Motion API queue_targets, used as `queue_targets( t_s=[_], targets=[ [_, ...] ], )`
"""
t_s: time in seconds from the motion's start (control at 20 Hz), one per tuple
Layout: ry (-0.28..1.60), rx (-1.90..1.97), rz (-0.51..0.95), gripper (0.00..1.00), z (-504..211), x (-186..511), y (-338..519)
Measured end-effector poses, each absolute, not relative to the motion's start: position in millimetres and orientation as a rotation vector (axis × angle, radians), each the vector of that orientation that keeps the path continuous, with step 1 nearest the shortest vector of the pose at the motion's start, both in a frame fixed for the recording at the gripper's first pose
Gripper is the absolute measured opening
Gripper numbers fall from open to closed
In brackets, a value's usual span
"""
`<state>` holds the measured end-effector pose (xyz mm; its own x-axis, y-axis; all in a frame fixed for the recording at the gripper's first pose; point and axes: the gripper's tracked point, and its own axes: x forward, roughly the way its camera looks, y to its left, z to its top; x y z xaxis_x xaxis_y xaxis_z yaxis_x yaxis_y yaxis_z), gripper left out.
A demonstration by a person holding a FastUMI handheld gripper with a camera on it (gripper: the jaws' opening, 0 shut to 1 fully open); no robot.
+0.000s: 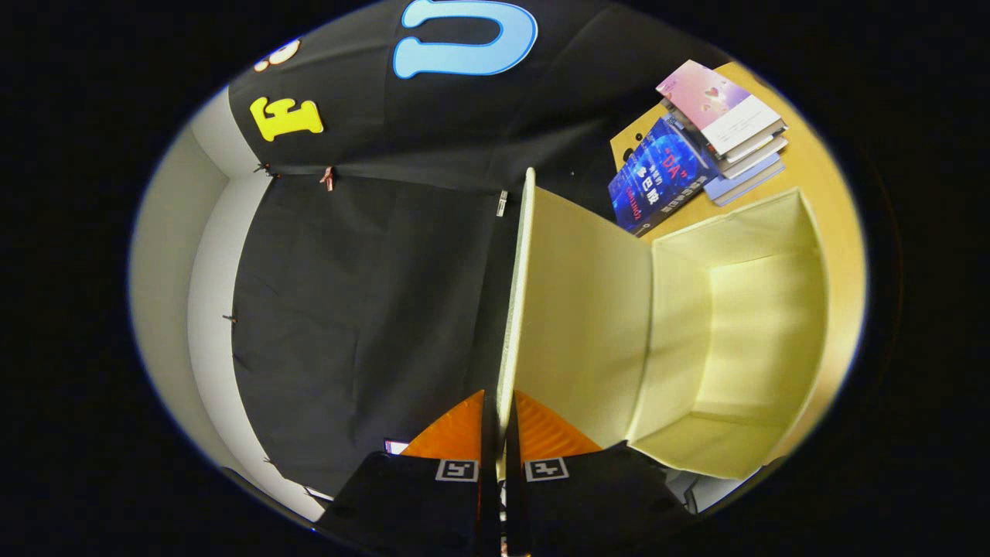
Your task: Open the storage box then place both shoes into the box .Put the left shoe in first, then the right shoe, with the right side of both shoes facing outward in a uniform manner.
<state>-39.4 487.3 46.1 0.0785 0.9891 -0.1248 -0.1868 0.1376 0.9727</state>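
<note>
My gripper (499,418) is shut on the thin edge of the storage box's lid (517,294), which runs straight out from between my fingers. The lid is swung up and stands edge-on to me, its pale yellow inner face turned toward the box. To the right of the lid the pale yellow storage box (742,325) stands open, and the part of its inside that I see holds nothing.
The box sits on a yellow tabletop (835,186). Beyond the box lies a stack of books (727,124), with a blue book (657,182) leaning beside it. Black cloth hangs beyond and left of the lid, and a pale wall (166,255) curves behind it.
</note>
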Motion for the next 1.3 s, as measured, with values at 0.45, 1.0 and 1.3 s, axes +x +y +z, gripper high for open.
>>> queue_targets(
  t_s=[0.45, 1.0, 1.3],
  targets=[
    [1.062, 0.8, 1.147, 0.33, 6, -57, 581],
    [0.74, 0.602, 0.938, 0.98, -22, 10, 478],
    [0.587, 0.419, 0.779, 0.98, -38, 21, 358]
  ],
)
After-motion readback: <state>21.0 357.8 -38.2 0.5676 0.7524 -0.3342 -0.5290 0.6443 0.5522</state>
